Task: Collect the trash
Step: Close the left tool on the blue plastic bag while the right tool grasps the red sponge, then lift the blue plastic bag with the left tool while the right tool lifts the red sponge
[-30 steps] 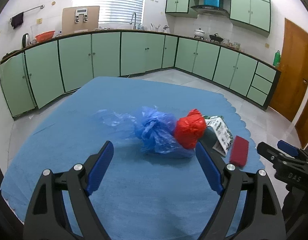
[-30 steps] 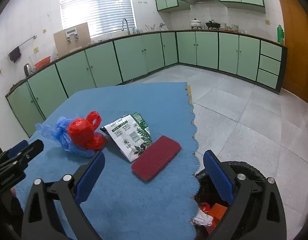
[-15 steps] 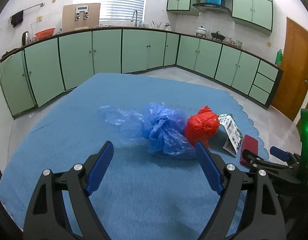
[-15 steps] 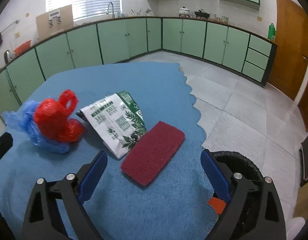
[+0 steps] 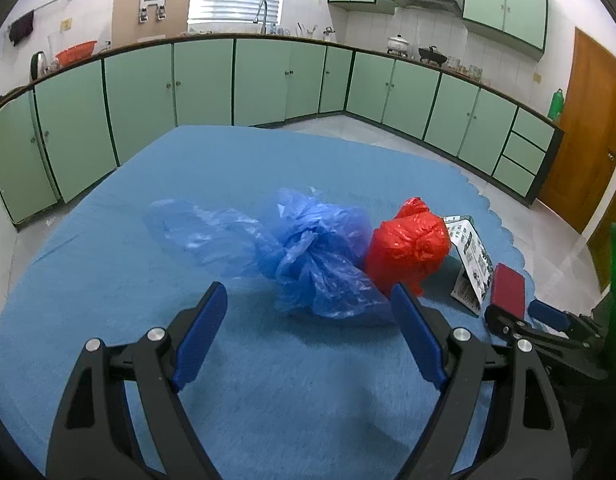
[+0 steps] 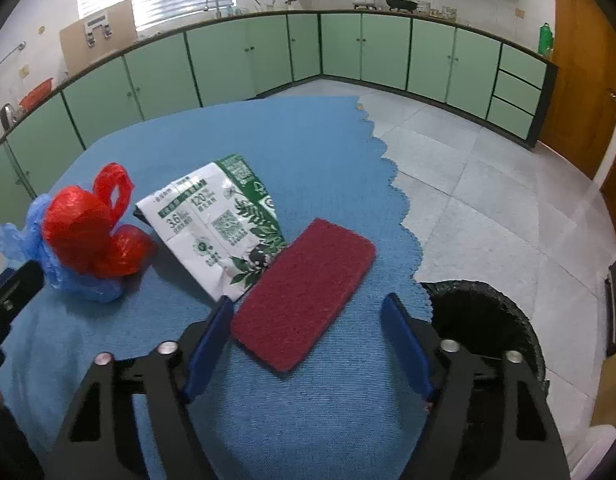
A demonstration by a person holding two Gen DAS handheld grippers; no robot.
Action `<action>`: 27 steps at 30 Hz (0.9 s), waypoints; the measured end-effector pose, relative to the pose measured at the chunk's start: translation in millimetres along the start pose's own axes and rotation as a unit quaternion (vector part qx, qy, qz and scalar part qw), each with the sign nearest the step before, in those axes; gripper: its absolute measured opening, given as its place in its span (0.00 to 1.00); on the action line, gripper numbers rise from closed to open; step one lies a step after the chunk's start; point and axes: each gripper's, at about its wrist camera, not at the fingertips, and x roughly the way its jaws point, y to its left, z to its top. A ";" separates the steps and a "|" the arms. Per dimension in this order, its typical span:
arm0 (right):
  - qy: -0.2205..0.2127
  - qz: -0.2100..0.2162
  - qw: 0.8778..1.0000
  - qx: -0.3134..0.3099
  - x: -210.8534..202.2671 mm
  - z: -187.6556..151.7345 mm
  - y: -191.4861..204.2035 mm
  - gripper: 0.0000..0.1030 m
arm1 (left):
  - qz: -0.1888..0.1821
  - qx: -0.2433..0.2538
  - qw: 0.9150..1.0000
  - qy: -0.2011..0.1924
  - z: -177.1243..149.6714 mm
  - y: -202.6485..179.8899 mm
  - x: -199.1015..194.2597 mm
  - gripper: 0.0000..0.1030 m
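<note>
Blue tablecloth (image 6: 308,140), scalloped edge at 3 o'clock; black bin (image 6: 487,320) below, partly hidden. Right gripper (image 6: 308,320), jaws just closing, straddles maroon pad (image 6: 308,292), unpinched. Left gripper (image 5: 308,320) wide, empty, blue bag (image 5: 315,256) at 12.

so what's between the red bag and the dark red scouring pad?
The green-and-white wrapper, lying flat between red bag and scouring pad; clearest in the right wrist view.

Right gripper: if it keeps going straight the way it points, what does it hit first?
Most likely the dark red scouring pad, lying flat on the blue cloth between the right gripper fingers' line.
</note>
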 end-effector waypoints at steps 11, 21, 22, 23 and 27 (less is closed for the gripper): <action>0.011 0.027 1.000 -0.007 -15.4 -5.6 -11.4 0.51 | -0.006 0.000 1.000 0.023 5.3 -2.3 18.2 0.56; 0.012 0.024 1.000 -0.011 -8.6 -0.7 -9.5 0.50 | -0.008 -0.002 0.999 0.046 3.5 -5.2 31.0 0.15; 0.012 0.027 1.000 -0.011 -9.6 -0.6 -9.9 0.49 | -0.008 -0.003 0.999 0.045 3.3 -4.7 31.1 0.12; 0.009 0.030 0.999 -0.011 -11.4 -0.6 -10.3 0.49 | -0.008 -0.004 0.999 0.044 3.2 -4.0 30.5 0.08; -0.003 0.040 0.999 -0.019 -19.6 -0.3 -8.6 0.49 | -0.002 -0.006 1.000 0.029 2.3 -0.9 22.5 0.05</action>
